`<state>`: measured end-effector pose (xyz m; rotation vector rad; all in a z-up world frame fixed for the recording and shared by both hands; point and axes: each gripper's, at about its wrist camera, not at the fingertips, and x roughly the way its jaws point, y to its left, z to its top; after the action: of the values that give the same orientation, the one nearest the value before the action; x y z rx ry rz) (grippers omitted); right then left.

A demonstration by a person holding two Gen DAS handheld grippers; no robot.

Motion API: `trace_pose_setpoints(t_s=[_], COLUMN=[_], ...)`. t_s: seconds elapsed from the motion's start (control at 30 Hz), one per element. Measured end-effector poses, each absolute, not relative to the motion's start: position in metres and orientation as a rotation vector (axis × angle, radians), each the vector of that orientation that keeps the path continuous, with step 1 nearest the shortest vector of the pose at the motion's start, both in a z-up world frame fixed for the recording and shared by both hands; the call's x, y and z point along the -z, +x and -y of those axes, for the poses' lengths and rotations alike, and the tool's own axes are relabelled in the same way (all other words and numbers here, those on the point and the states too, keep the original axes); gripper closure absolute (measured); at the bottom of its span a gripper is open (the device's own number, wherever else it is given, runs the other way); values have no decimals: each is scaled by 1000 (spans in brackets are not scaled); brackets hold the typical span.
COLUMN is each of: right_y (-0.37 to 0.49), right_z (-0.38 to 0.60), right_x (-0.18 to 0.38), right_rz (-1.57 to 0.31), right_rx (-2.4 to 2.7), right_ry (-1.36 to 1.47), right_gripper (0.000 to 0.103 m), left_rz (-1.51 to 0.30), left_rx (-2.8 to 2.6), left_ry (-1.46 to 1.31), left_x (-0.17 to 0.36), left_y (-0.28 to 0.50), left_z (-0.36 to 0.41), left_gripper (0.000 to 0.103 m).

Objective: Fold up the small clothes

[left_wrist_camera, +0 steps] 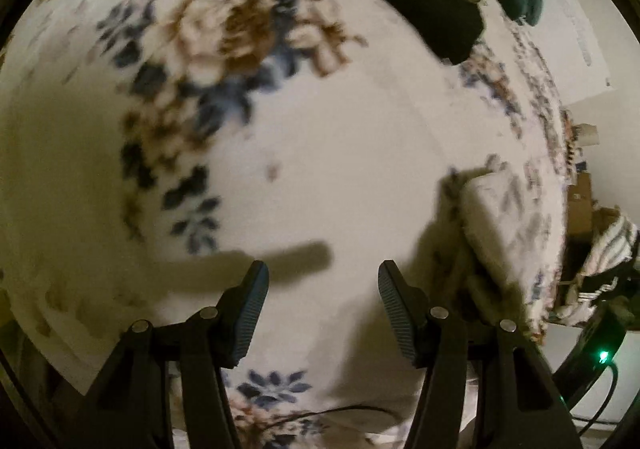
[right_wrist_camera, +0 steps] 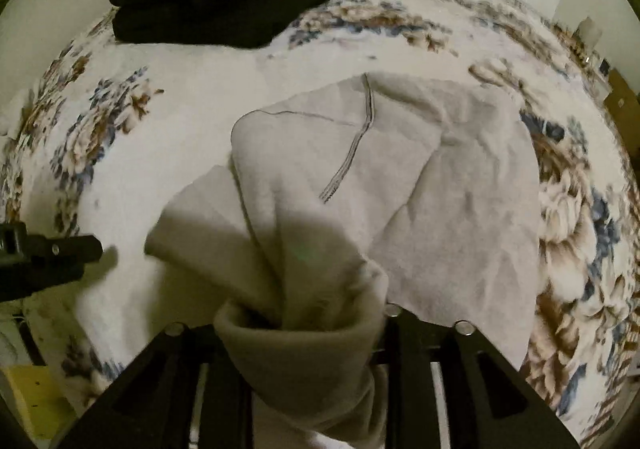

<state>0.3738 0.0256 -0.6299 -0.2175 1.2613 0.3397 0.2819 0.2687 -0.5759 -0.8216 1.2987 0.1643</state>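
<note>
The grey garment (right_wrist_camera: 400, 177) is spread on the floral bed cover (right_wrist_camera: 168, 121), one bunched edge gripped by the right claw (right_wrist_camera: 304, 329). The left claw (left_wrist_camera: 322, 309) is held released, nothing between its fingers.

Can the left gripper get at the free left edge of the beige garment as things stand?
Probably yes. The left gripper is open and holds nothing, with only bare floral blanket between it and the beige garment, which the right gripper has bunched between its jaws. Nothing visible blocks that edge.
</note>
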Motion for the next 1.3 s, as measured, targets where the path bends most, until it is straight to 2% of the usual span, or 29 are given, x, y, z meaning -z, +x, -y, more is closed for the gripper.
trace_pose_setpoints(t_s=[0.07, 0.13, 0.3, 0.53, 0.6, 0.67, 0.7, 0.73, 0.83, 0.93, 1.0, 1.07, 1.13, 1.23, 1.3], right_y=[372, 364, 347, 377, 379, 379, 379, 378, 376, 378, 386, 400, 421, 456, 475], right_z=[-23, -14, 51, 148, 154, 158, 159, 160, 166, 181, 187, 192, 195, 194, 189], right_x=[621, 604, 574, 633, 643, 647, 647, 646, 638, 632, 628, 625, 624, 634, 642], right_rz=[-1301, -1331, -1352, -1447, -1453, -1442, -1441, -1439, -1425, -1419, -1415, -1400, -1389, -1391, -1398], right_rx=[-404, -491, -464, -253, -254, -251, -244, -239, -222, -215, -215, -199, -198, -197, -198], right_ry=[-171, -68, 238, 717, 762, 776, 769, 758, 738, 773, 770, 753, 746, 735, 719], right_gripper=[25, 20, 20, 20, 20, 22, 23, 25, 25, 25, 25, 25, 25, 25, 25], left_rz=[-1287, -1273, -1263, -1436, -1460, -1428, -1395, -1378, -1324, -1300, -1372, -1409, -1426, -1404, -1389], left_rx=[-120, -57, 90, 238, 243, 257, 280, 313, 408, 492, 472, 401, 395, 360, 301], left_ry=[-832, -828, -740, -776, -767, -714, -688, -685, -818, -1154, -1346, -1292, -1200, -1051, -946], left_x=[568, 556, 538, 597, 611, 603, 595, 590, 583, 614, 652, 656, 641, 610, 592], left_y=[295, 314, 357, 382, 380, 378, 375, 374, 368, 361, 354, 352, 354, 359, 366], left_z=[-266, -258, -225, -167, -156, -146, -141, -139, -143, -170, -190, -203, -206, -209, -210], left_gripper=[48, 48, 48, 48, 50, 51, 67, 76, 78, 78, 73, 69, 54, 47, 47])
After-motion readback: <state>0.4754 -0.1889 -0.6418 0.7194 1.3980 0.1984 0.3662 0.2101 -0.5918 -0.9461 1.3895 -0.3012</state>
